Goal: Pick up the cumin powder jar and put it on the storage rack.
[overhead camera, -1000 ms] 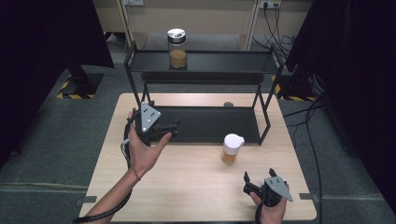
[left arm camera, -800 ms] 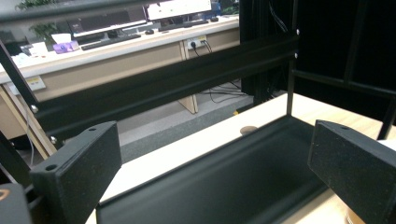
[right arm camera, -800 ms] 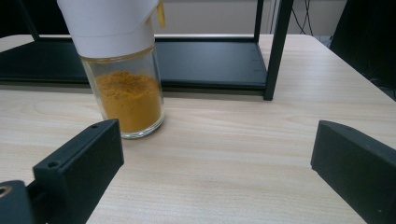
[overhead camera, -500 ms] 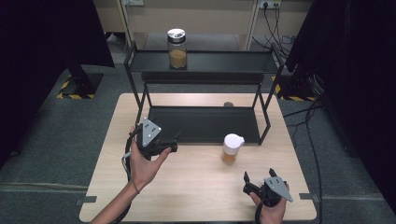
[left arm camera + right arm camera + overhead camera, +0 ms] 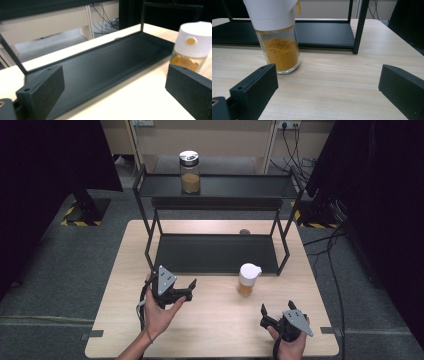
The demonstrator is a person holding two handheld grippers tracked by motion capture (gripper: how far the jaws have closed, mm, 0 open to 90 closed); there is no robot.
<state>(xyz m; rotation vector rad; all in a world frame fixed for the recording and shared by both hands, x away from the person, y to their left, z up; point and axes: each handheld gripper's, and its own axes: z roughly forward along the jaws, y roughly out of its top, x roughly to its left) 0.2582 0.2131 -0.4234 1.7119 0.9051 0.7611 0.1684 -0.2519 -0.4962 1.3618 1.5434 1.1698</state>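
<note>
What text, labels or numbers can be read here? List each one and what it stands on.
None can be read.
White-capped spice jar: no label visible, just a plain yellow dot on the cap.
Jar on the top shelf: lid too small and blurred to tell.
Yellow-black floor tape: stripes, no words.

Spice jar (image 5: pixel 277 37) top cut off by right gripper view's upper edge; small table disc (image 5: pixel 244 232) unidentifiable.

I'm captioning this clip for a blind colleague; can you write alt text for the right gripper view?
A glass spice jar with a white cap, partly filled with orange-yellow powder, stands upright on a pale wooden table, just beyond the open black jaws of the right gripper and left of their gap. Behind it sits the low tray of a black metal rack.
</note>
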